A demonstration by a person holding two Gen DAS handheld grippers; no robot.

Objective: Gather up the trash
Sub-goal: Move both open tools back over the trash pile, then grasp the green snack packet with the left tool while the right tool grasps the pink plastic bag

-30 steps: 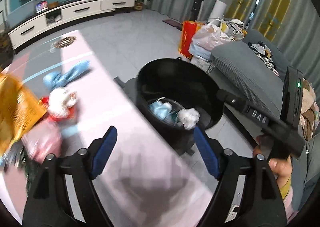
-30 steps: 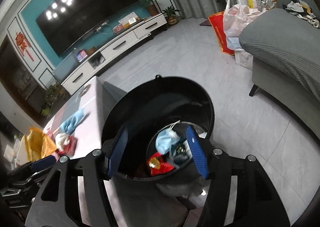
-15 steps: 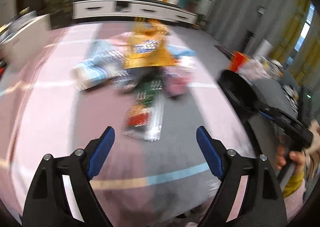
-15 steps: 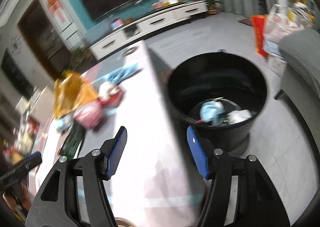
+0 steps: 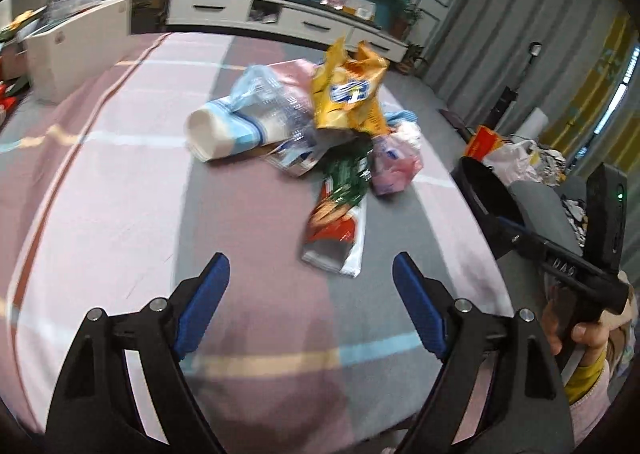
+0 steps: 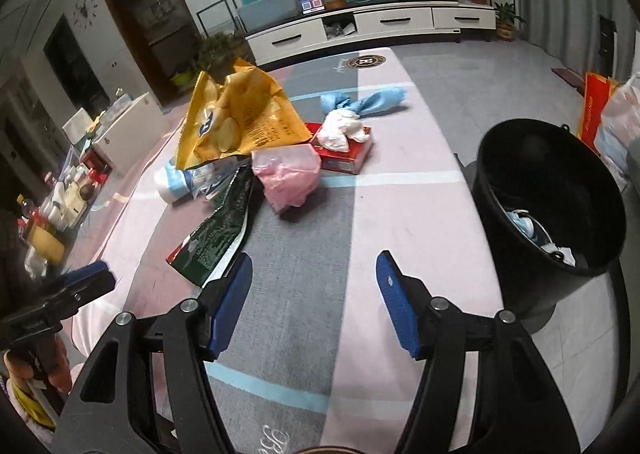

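A pile of trash lies on the pink and grey table cloth (image 5: 120, 214): a yellow chip bag (image 5: 350, 92) (image 6: 236, 118), a green and red wrapper (image 5: 340, 214) (image 6: 218, 238), a pink plastic bag (image 6: 290, 176) (image 5: 394, 164), a white and blue roll in clear wrap (image 5: 236, 128), a red box with white tissue (image 6: 344, 142) and a blue cloth (image 6: 362, 102). The black bin (image 6: 552, 190) stands at the table's right edge with trash inside. My left gripper (image 5: 310, 294) is open and empty, short of the wrapper. My right gripper (image 6: 312, 290) is open and empty over the cloth.
A white box (image 5: 76, 50) stands at the table's far left. A white TV cabinet (image 6: 372, 24) runs along the back wall. Bags and a grey sofa (image 5: 540, 190) sit beyond the bin. Small bottles and clutter (image 6: 52, 210) lie to the left.
Both grippers have swung away from the bin to face the trash pile on the table. Both stay open and empty.
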